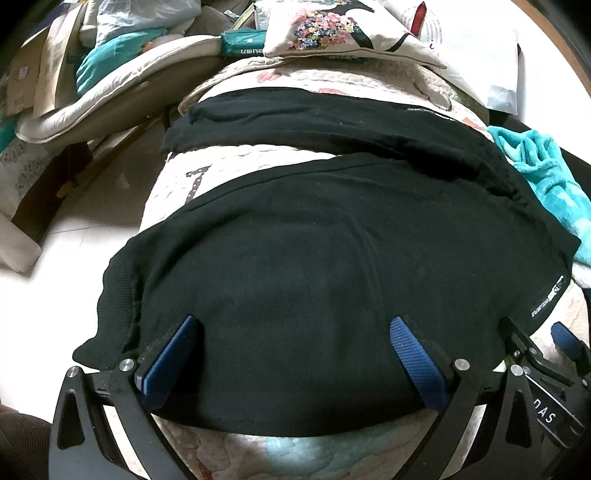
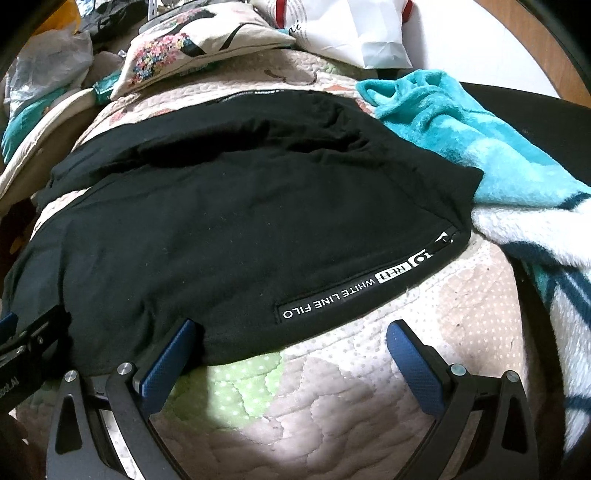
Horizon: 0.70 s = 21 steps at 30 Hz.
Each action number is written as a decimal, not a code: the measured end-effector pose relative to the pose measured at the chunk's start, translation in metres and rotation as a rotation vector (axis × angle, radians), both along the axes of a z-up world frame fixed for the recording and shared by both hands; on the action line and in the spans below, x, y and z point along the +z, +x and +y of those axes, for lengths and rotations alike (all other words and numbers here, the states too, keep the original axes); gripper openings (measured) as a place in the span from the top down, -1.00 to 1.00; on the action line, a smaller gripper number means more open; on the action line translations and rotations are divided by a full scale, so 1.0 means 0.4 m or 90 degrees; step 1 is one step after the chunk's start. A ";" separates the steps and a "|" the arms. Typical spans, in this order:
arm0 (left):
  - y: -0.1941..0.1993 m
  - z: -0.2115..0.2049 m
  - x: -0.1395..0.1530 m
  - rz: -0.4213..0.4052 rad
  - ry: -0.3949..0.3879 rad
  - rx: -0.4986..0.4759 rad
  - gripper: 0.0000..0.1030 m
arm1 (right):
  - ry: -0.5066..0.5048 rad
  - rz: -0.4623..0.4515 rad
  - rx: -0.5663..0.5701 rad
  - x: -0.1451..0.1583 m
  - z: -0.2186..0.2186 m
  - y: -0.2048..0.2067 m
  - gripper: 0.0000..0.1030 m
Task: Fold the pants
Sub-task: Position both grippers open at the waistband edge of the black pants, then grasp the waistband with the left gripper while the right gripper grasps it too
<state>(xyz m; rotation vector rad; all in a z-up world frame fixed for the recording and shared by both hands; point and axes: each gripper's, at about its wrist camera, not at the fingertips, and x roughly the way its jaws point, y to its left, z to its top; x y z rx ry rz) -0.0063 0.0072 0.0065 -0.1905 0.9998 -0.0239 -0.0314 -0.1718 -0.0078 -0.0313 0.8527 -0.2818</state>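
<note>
Quilted pastel bedspread [image 2: 332,406], floral cushion [image 1: 332,29] at back, teal fleece blanket [image 2: 480,140] on right, pale tile floor [image 1: 92,206] on left w/ clutter.

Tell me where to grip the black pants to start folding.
Grip the pants at the near leg edge by the white-lettered strip, coming low from the near side. That edge lies flat and free on the quilt, and both sets of jaws stand open there.
</note>
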 end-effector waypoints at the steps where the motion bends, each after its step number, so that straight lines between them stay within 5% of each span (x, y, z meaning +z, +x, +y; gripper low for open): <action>1: 0.001 0.002 0.001 0.004 0.000 -0.002 -1.00 | 0.009 -0.002 0.001 -0.001 -0.002 -0.001 -1.00; 7: -0.005 0.008 0.020 -0.004 -0.006 0.011 -0.99 | 0.058 0.026 0.015 0.011 -0.023 0.003 -1.00; 10: -0.017 0.013 0.086 -0.039 -0.035 -0.007 -0.97 | 0.099 0.058 0.012 0.033 -0.047 0.005 -1.00; 16: 0.010 0.076 0.228 -0.115 -0.079 -0.056 -0.98 | 0.198 0.032 0.042 0.213 -0.085 0.025 -1.00; 21: 0.163 0.202 0.245 -0.080 -0.124 -0.037 -0.98 | 0.222 0.088 0.183 0.345 -0.080 0.171 -1.00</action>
